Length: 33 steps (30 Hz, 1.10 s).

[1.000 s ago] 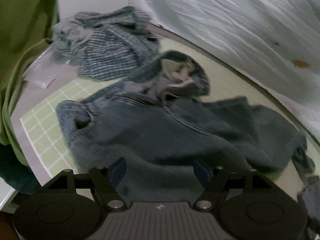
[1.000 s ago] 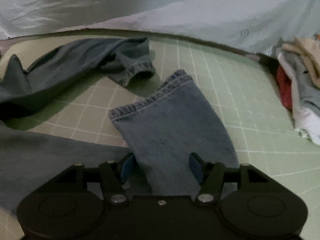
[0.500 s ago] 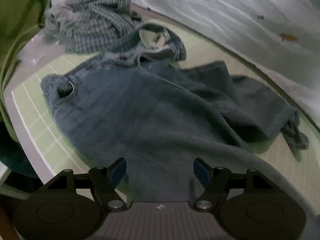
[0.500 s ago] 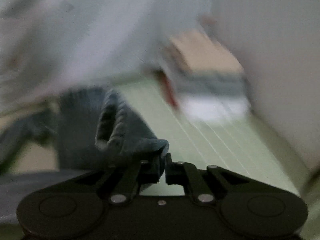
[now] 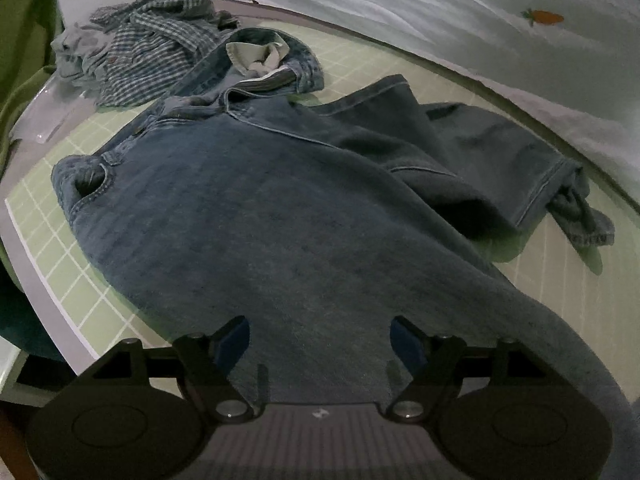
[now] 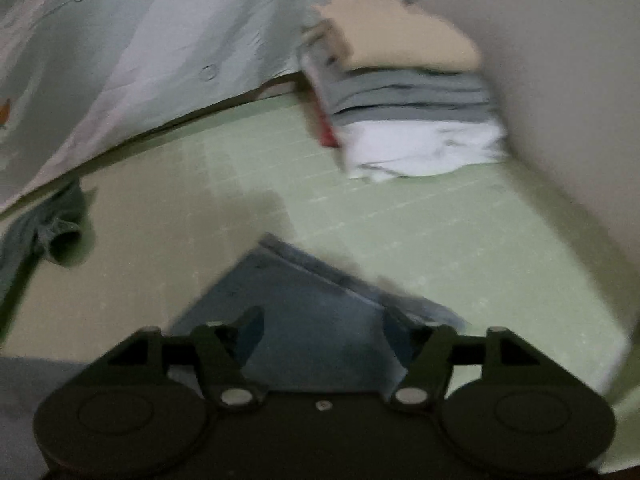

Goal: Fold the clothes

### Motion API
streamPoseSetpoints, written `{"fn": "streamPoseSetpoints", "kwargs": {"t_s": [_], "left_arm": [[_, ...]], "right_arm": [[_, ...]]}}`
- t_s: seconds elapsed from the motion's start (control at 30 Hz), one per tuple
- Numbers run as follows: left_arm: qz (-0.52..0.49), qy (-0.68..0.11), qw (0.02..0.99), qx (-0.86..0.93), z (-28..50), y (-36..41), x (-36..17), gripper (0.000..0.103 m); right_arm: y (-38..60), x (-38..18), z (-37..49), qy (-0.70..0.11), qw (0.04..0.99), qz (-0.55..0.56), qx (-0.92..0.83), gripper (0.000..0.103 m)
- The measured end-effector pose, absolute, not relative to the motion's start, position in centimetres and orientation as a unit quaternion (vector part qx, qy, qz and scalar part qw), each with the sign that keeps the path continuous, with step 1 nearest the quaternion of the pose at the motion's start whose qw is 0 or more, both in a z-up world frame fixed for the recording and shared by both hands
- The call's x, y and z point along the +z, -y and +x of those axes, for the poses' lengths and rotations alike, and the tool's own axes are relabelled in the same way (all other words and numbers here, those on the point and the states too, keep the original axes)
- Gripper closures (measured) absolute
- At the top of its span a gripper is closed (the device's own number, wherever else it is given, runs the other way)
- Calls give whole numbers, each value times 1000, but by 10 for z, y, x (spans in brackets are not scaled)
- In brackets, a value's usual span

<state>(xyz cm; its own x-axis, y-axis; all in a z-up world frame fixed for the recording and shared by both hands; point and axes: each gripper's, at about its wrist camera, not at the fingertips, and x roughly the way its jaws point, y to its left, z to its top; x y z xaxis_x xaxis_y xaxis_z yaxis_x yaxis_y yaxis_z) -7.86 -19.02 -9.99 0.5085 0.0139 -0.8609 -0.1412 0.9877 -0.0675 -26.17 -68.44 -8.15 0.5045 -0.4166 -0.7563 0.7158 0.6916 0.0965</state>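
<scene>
Both grippers, left gripper and right gripper, gape over jeans beside bare mat.

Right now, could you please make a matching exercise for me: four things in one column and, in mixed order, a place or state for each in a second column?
1. jeans
2. checked shirt
3. stack of folded clothes
4. carrot print

a. on the white sheet
b. crumpled at the mat's far left
c. piled neatly by the wall
d. spread across the green mat

Pairs: 1-d, 2-b, 3-c, 4-a
</scene>
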Motion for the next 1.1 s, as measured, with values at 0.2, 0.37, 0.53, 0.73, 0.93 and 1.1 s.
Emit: {"fn": "streamPoseSetpoints", "kwargs": {"t_s": [0.2, 0.37, 0.53, 0.73, 0.93, 1.1], "left_arm": [[-51, -497, 865, 54, -78, 202, -102, 24], [-33, -500, 863, 59, -72, 213, -106, 24], [-19, -512, 856, 63, -57, 226, -119, 23], [-14, -538, 841, 61, -34, 235, -136, 23], [0, -560, 826, 64, -23, 246, -151, 16], [0, -558, 826, 79, -25, 246, -155, 4]], "right_arm": [[694, -111, -204, -386, 828, 275, -299, 33], [685, -123, -174, -419, 810, 258, -319, 43], [697, -122, -165, -426, 812, 225, -330, 103], [736, -113, -160, -397, 821, 229, -340, 103], [737, -108, -159, -398, 835, 221, -309, 32], [724, -121, -158, -423, 818, 227, -316, 28]]}}
